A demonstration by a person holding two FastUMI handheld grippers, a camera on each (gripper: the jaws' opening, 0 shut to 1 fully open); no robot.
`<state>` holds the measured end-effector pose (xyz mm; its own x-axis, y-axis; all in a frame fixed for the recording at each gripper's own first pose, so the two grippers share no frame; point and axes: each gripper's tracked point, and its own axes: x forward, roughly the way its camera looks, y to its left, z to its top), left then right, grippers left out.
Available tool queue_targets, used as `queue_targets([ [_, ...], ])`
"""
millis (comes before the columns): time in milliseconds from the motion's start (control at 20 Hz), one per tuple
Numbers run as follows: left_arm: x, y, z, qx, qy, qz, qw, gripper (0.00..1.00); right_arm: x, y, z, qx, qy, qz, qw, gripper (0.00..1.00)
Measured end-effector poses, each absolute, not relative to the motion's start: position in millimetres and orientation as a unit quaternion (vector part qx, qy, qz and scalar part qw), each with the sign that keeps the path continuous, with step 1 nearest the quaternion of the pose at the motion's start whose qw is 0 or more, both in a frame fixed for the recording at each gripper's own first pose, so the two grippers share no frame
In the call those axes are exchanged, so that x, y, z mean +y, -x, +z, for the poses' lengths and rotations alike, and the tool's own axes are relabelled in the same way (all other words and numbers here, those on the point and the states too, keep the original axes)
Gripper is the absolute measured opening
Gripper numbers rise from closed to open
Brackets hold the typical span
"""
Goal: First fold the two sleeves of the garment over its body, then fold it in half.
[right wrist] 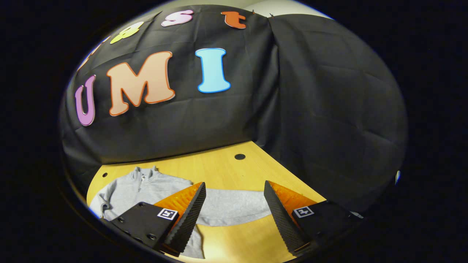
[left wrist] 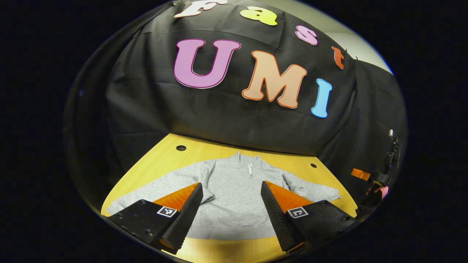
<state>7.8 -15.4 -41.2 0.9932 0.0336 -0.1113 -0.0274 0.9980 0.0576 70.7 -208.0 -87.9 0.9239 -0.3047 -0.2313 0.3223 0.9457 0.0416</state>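
fingers (left wrist: 190, 212): ribbed, both pairs spread (nothing held) | garment (left wrist: 237, 197): fleecy, flat | table (right wrist: 226, 171): wood

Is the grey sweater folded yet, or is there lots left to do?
Nothing looks folded yet. The grey zip-neck sweater lies flat on the wooden table, both sleeves spread out to the sides, one sleeve stretching past the right gripper. The left gripper hovers open above the body, holding nothing. Both sleeve folds and the fold in half remain.
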Motion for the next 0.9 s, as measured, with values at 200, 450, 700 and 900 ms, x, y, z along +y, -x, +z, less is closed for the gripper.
queue_targets([
  [200,-16,-15,-46,0.066,-0.018,0.021,0.997,0.93,-251,-94,-132,0.148,-0.042,-0.185,0.971,0.96],
  [450,-17,-18,-50,0.076,-0.020,0.028,0.996,0.93,-283,-112,-195,0.197,-0.048,-0.202,0.958,0.96],
  [700,-21,-22,-59,0.089,-0.021,0.033,0.995,0.93,-308,-116,-243,0.249,-0.059,-0.215,0.942,0.96],
  [900,-16,-25,-60,0.094,-0.034,0.043,0.994,0.93,-319,-118,-264,0.278,-0.066,-0.220,0.932,0.96],
])
